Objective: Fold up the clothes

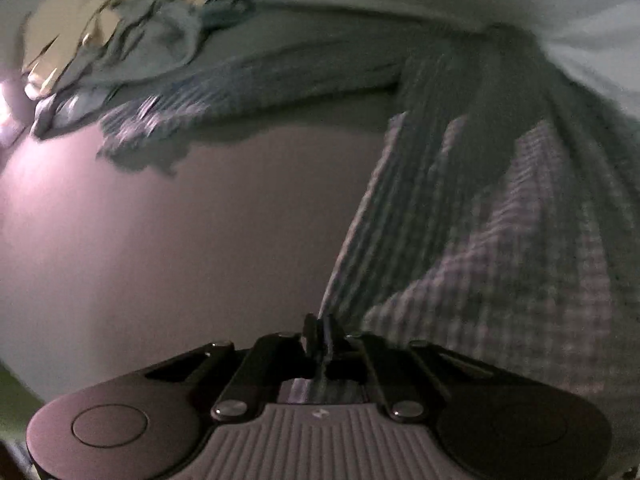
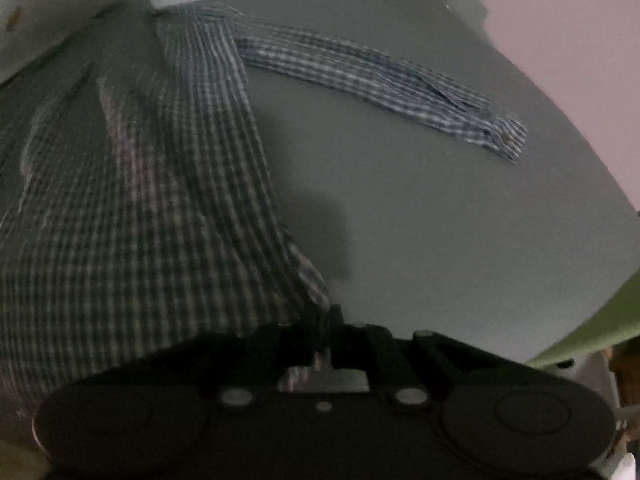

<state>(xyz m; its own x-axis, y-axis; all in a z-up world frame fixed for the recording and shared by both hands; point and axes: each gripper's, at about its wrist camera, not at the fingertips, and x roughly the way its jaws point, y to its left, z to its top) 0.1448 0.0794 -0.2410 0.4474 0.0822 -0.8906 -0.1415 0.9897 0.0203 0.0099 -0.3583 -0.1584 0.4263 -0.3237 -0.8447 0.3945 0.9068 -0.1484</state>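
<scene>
Clearly both tools have hold of the blue-and-white checked cotton shirt [image 1: 500, 220]: the left gripper [image 1: 320, 338] has its jaws nearly closed on the shirt's near left edge, and the right gripper [image 2: 324, 320] pinches the near right edge the same way. The shirt lies spread on the grey worktop [image 2: 400, 220], one sleeve [image 2: 380, 80] stretched to the far right. Each pinch looks thin, so a pull could slip the cloth free; the loose sleeve may drag and bunch. A heap of pale crumpled clothes [image 1: 120, 40] sits far left. No containers are visible.
</scene>
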